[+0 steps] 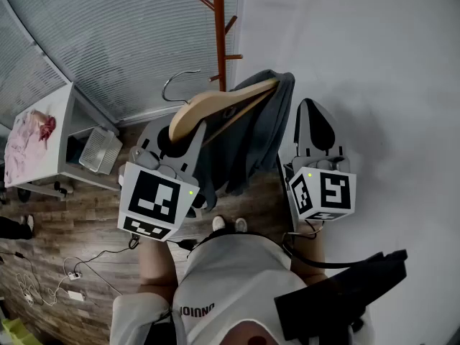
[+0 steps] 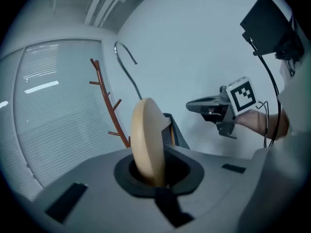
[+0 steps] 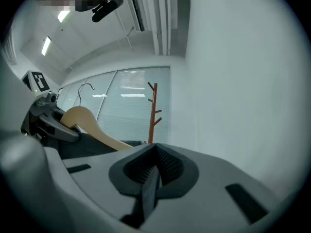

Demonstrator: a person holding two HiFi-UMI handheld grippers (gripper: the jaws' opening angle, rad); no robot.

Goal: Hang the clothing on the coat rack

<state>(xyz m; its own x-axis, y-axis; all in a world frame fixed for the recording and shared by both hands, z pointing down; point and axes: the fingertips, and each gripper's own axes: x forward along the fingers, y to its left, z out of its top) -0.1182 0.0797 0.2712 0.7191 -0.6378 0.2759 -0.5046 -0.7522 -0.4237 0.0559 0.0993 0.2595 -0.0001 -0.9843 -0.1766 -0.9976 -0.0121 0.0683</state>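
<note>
In the head view my left gripper [image 1: 176, 131] is shut on one end of a wooden hanger [image 1: 215, 106]. A dark grey garment [image 1: 255, 135] hangs over the hanger, and its metal hook [image 1: 178, 83] points up and left. The brown coat rack [image 1: 219, 27] stands just beyond it by the window. In the left gripper view the hanger's rounded end [image 2: 148, 140] sits clamped in the left gripper [image 2: 151, 171], with the rack [image 2: 109, 106] behind it. My right gripper [image 1: 314, 117] is shut and holds nothing, to the right of the garment; its ribbed pads [image 3: 165, 164] meet.
A white table [image 1: 54, 131] with pink cloth [image 1: 29, 131] stands at the left, with a white box [image 1: 100, 153] beside it. Cables [image 1: 65, 279] lie on the wooden floor. Window blinds [image 1: 122, 42] are behind the rack, and a plain white wall [image 1: 374, 63] is on the right.
</note>
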